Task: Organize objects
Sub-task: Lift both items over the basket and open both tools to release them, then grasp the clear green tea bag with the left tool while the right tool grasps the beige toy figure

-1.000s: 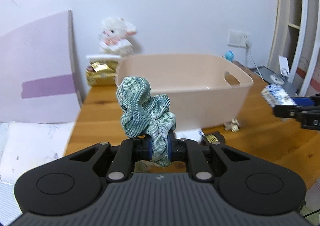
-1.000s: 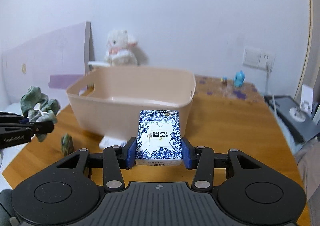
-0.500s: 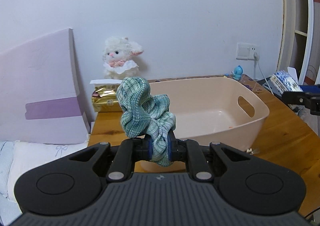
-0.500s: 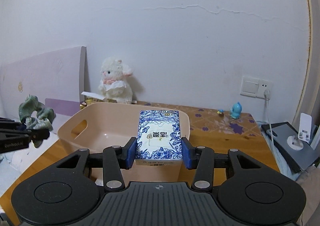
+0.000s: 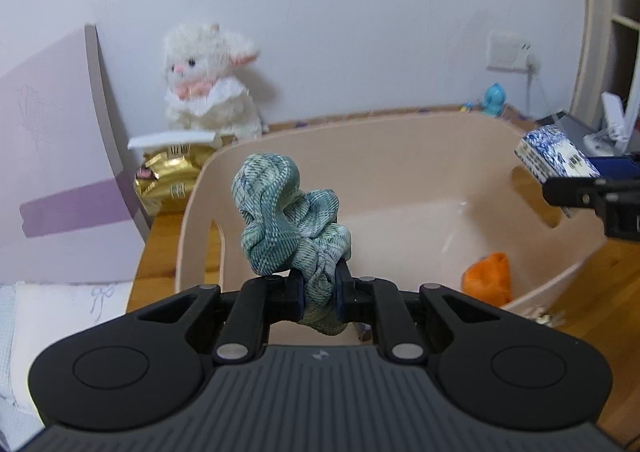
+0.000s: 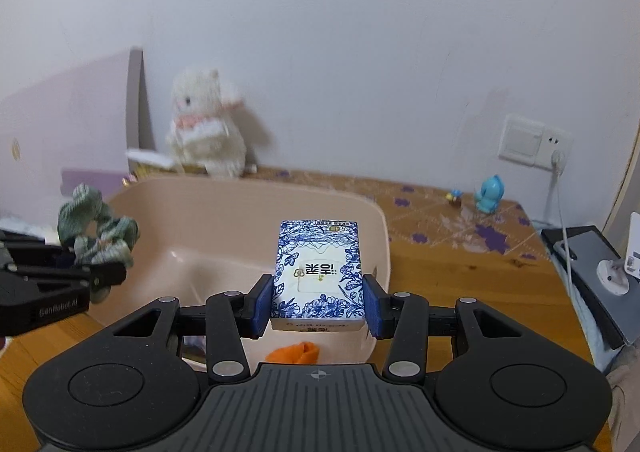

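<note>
Left wrist view: left gripper (image 5: 318,294) clamps the green scrunchie (image 5: 290,214) mid-frame over the pink bin (image 5: 400,140); right gripper (image 6: 318,306) pinches the tissue pack (image 6: 318,272). Risk: releasing near the rim, either could tumble onto the surface (image 6: 460,272).

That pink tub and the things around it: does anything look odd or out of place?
Nothing looks spilled or broken. The tub stands upright with one orange item inside. The only quirk: the blue-flowered packet in the right tool shows its print upside down.
</note>
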Tool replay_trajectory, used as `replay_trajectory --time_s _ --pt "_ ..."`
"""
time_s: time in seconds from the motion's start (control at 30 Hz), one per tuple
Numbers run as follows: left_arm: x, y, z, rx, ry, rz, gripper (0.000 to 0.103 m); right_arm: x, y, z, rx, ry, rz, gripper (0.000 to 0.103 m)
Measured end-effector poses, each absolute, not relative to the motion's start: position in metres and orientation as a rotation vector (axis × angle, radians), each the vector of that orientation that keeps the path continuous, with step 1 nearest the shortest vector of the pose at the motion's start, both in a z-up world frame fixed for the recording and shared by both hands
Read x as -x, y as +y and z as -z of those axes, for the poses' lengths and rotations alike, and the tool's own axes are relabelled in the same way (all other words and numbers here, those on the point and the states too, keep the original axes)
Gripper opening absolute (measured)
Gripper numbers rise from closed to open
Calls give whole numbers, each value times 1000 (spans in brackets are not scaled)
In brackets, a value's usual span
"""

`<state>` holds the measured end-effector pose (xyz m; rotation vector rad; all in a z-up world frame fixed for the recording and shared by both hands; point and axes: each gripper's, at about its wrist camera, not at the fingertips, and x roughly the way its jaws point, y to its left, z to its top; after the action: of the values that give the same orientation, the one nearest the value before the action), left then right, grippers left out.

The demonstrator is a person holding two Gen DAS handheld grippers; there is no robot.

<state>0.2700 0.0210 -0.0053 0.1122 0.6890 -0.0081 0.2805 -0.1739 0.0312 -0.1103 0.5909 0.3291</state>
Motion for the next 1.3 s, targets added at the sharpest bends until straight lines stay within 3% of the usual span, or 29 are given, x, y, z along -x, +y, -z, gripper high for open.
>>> replay_trajectory --time_s 0.2,0.23,0.43,0.5,0.53,0.57,0.93,1.3 --pt "-286 25 20 -68 735 9 16 -288 -163 -12 156 648 -336 43" --pt "-286 26 20 -66 737 11 17 -288 -163 -12 156 651 -329 53" --pt "-272 28 9 -35 713 10 49 -277 -169 -21 136 615 -327 71" --pt "-264 27 1 -33 695 7 61 -270 -171 -27 131 602 -328 84" --pt "-259 26 -4 -32 682 4 68 -267 -172 -30 137 596 -317 98" --pt "-253 25 -9 -33 667 1 73 -261 -173 -32 144 585 -306 103" --pt "-200 25 -38 -18 640 -16 87 -210 -186 -51 159 569 -285 103" --pt "-151 30 -19 -23 680 -60 87 -184 -195 -30 158 666 -284 103"
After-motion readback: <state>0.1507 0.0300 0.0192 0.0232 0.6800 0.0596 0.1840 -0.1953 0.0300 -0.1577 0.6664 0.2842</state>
